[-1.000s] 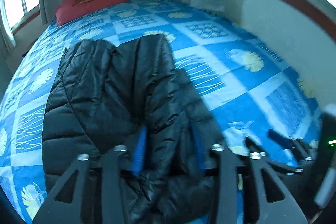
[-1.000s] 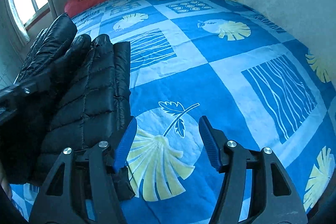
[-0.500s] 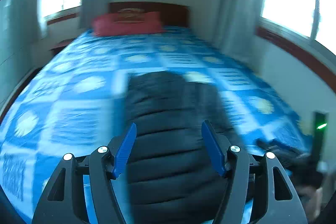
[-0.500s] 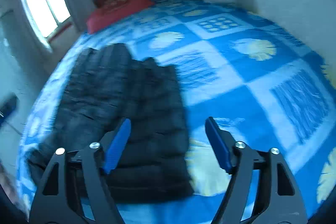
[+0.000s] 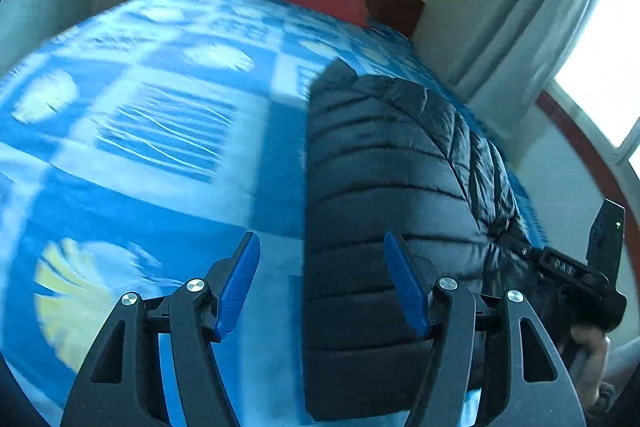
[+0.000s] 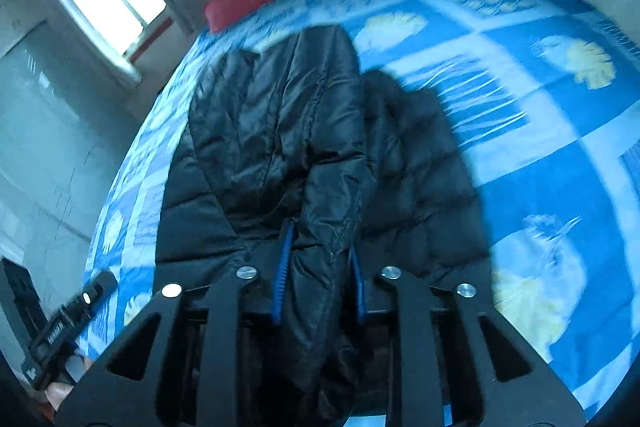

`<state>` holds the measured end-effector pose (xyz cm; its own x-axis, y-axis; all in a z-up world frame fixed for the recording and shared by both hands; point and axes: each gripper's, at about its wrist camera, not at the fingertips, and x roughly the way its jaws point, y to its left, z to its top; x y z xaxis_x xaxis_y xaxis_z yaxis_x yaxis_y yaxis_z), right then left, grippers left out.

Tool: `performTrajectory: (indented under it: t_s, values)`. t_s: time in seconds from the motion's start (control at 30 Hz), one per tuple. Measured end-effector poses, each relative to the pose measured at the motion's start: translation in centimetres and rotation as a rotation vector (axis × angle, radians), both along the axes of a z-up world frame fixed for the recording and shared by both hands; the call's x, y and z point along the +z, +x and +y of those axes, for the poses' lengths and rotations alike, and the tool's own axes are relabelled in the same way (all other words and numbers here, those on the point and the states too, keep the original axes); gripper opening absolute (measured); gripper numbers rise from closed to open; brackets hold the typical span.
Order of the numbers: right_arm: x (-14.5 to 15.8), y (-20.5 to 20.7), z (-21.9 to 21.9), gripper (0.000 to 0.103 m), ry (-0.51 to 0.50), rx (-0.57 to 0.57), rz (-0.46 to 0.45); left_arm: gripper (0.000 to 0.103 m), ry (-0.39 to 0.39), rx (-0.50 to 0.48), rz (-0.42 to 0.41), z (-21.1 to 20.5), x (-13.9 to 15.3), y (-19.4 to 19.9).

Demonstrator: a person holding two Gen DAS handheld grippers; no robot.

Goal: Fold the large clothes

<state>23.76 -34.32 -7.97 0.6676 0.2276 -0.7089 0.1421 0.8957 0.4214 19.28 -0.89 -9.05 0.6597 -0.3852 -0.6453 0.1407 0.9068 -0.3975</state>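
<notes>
Right gripper: fingers just closed, clamped on jacket
Left gripper: fingers apart, empty, over bed

- Left gripper is showing black angular arms, silver round screws and blue ribbed pads.
- Right gripper is wearing the same black frame, at lower right in the left view carrying white lettering.
</notes>
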Motion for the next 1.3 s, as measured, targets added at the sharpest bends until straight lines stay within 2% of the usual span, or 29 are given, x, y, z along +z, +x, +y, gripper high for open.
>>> performTrajectory:
  t_s: [0.1, 0.23, 0.3, 0.5, 0.6, 0.63, 0.67, 0.8, 0.87, 0.93, 1.03, 1.1, 1.17, 1.23, 1.3]
  values:
    - [-1.3, 0.1, -2.9, 0.021, -0.004, -0.043, 0.024, 0.064, -0.010, -0.044, 0.005, -1.9, -1.0, 0.1]
    - [-4.5, 0.5, -5.6, 0.022, 0.008, -0.050, 0.056, 0.064, 0.013, -0.088, 0.044, -5.1, -3.2, 1.0]
    - [-5.5, 0.9, -6.1, 0.022, 0.003, -0.039, 0.056, 0.066, 0.005, -0.085, 0.070, -6.1, -4.0, 1.8]
    - [-6.9, 1.3, -6.7, 0.024, 0.024, -0.032, 0.047, 0.065, 0.073, -0.080, 0.093, -8.3, -5.9, 3.7]
    - [-5.8, 0.5, -6.9, 0.034, 0.008, -0.040, 0.041, 0.064, 0.090, -0.081, 0.062, -8.0, -5.0, 3.0]
    - [-5.2, 0.0, -7.0, 0.045, -0.009, -0.053, 0.038, 0.064, 0.098, -0.077, 0.052, -7.8, -4.6, 2.6]
    - [-4.5, -0.7, -7.0, 0.051, -0.022, -0.067, 0.027, 0.064, 0.104, -0.068, 0.042, -7.6, -4.2, 2.2]
    - [-0.4, -4.9, -6.1, 0.048, -0.056, -0.087, -0.076, 0.064, 0.074, -0.022, -0.027, -5.5, -2.1, 0.0]
    - [1.4, -6.8, -4.9, 0.036, -0.078, -0.054, -0.129, 0.064, 0.054, -0.023, -0.071, -4.8, -0.9, -1.5]
    - [2.3, -8.2, -3.5, 0.035, -0.067, 0.020, -0.162, 0.064, 0.014, -0.040, -0.094, -4.5, -0.4, -2.5]
    - [1.1, -8.8, -1.3, 0.033, -0.090, 0.109, -0.123, 0.064, -0.006, -0.063, -0.069, -5.1, -1.0, -2.8]
    - [-0.9, -8.4, -0.6, 0.032, -0.168, 0.100, -0.067, 0.064, -0.004, -0.076, -0.018, -5.9, -2.3, -2.4]
    - [-3.2, -7.2, -0.8, 0.029, -0.201, 0.081, -0.001, 0.064, 0.001, -0.097, 0.063, -7.1, -4.2, -1.4]
    - [-5.7, -6.3, -1.2, 0.029, -0.186, 0.081, 0.025, 0.064, 0.022, -0.102, 0.120, -7.9, -6.0, -0.1]
    - [-6.9, -5.8, -1.6, 0.030, -0.160, 0.071, 0.026, 0.064, 0.030, -0.096, 0.138, -8.2, -6.9, 0.7]
